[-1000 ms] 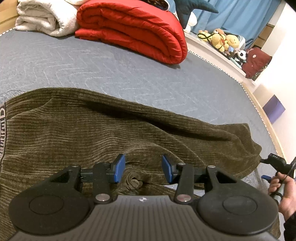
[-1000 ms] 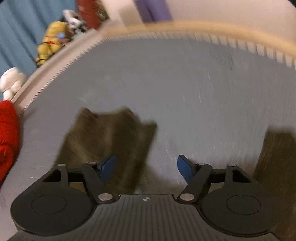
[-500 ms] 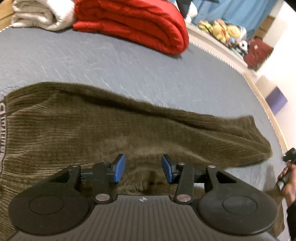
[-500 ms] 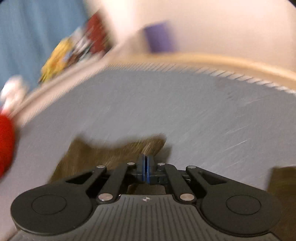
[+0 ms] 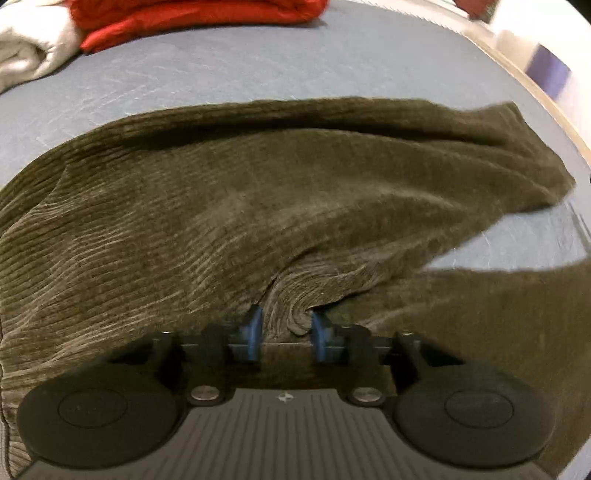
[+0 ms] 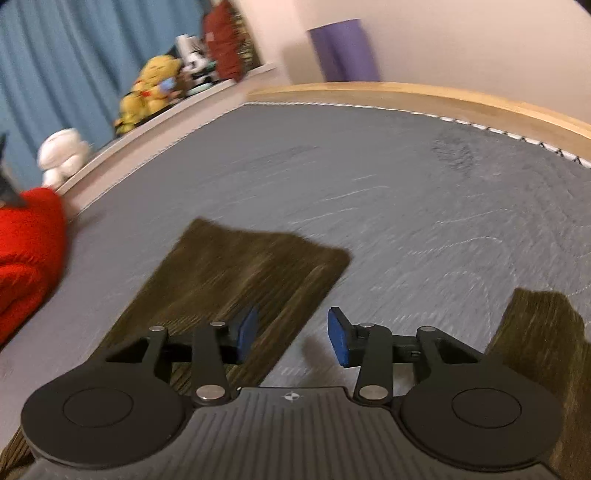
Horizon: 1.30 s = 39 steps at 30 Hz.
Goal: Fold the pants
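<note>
Olive corduroy pants (image 5: 258, 192) lie spread across the grey mattress (image 5: 295, 62). My left gripper (image 5: 286, 332) points steeply down at their near edge. Its jaws are closing, and a bunched fold of the cloth is pinched between the blue pads (image 5: 255, 332), with creases fanning out from it. In the right wrist view one pant leg (image 6: 251, 266) lies flat with its hem toward the far side, and the second leg (image 6: 543, 332) shows at the right edge. My right gripper (image 6: 293, 338) hovers over the first leg's right edge; its jaws are opening and hold nothing.
A folded red duvet (image 5: 192, 14) and a white blanket (image 5: 26, 51) lie at the far side of the mattress. The wooden bed frame (image 6: 406, 92) rims the mattress, with plush toys (image 6: 151, 88) on a ledge and a purple box (image 6: 343, 48) beyond.
The left gripper has dropped onto the pants and narrowed onto a fold of cloth. The right gripper, shut half a second ago, has opened and pulled back, showing more of the leg.
</note>
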Motion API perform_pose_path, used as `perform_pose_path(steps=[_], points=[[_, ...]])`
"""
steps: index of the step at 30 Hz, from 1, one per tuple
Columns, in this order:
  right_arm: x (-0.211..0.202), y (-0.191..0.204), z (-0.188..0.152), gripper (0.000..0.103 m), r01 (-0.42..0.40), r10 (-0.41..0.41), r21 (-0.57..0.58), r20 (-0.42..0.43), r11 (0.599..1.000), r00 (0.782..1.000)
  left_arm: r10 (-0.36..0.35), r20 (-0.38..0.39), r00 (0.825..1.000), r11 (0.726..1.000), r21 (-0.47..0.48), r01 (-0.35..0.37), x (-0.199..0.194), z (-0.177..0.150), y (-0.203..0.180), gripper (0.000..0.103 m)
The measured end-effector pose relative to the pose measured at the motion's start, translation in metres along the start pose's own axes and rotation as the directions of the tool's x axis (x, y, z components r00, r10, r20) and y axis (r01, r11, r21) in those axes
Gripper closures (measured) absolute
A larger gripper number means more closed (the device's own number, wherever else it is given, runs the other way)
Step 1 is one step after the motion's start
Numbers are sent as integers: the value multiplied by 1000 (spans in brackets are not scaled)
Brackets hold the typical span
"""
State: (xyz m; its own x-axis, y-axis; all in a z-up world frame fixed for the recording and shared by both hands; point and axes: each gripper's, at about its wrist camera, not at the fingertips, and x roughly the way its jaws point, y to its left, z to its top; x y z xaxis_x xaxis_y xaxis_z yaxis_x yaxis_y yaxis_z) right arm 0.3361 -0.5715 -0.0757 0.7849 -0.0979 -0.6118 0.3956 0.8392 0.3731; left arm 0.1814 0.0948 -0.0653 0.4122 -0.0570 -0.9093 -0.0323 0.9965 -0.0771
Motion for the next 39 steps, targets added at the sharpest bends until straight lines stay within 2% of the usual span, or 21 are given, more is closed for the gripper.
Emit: perform_pose_path(steps=[4,7,9,11,12,13,20,22,28,31,33,36,39], points=[[-49,9,-8,58,-65,65,-33,3,997,998,7,-30,1000,999,36,-6,-12,-9,0,82],[-94,17,-7,56,-98,100,-58,25,993,995,0,-19,1000,999,54,1,-26,-12,-2,80],[-124,23,-5,52,-117,120,-69,43,991,992,-9,15,1000,1000,26,8,-42,-14,1,80],[-151,27,-5,48,-136,141,-77,61,988,988,-20,73,997,1000,-4,20,-63,-16,7,70],[-166,31,-4,46,-147,153,-86,72,985,986,-26,100,995,1000,-9,27,-73,-17,10,60],[-181,35,-4,45,-156,165,-97,83,983,983,-31,128,991,999,-13,33,-85,-19,12,57],[-270,76,-15,34,-212,247,-223,141,952,959,-56,223,973,998,-22,63,-134,-33,15,52],[-289,89,-23,33,-223,264,-259,135,940,955,-61,248,967,997,-31,71,-144,-38,19,44],[-344,118,-57,31,-270,337,-362,135,892,932,-76,301,951,993,-63,99,-168,-53,26,38],[-367,125,-72,25,-282,366,-407,145,869,919,-136,349,927,983,-71,171,-176,-58,31,32],[-382,128,-81,18,-272,378,-445,168,853,911,-144,380,914,981,-69,183,-182,-61,31,25],[-394,132,-96,14,-246,391,-508,201,826,898,-146,418,897,979,-71,192,-189,-64,31,25],[-390,135,-109,12,-252,413,-550,190,796,891,-157,422,893,977,-67,204,-189,-66,29,25]])
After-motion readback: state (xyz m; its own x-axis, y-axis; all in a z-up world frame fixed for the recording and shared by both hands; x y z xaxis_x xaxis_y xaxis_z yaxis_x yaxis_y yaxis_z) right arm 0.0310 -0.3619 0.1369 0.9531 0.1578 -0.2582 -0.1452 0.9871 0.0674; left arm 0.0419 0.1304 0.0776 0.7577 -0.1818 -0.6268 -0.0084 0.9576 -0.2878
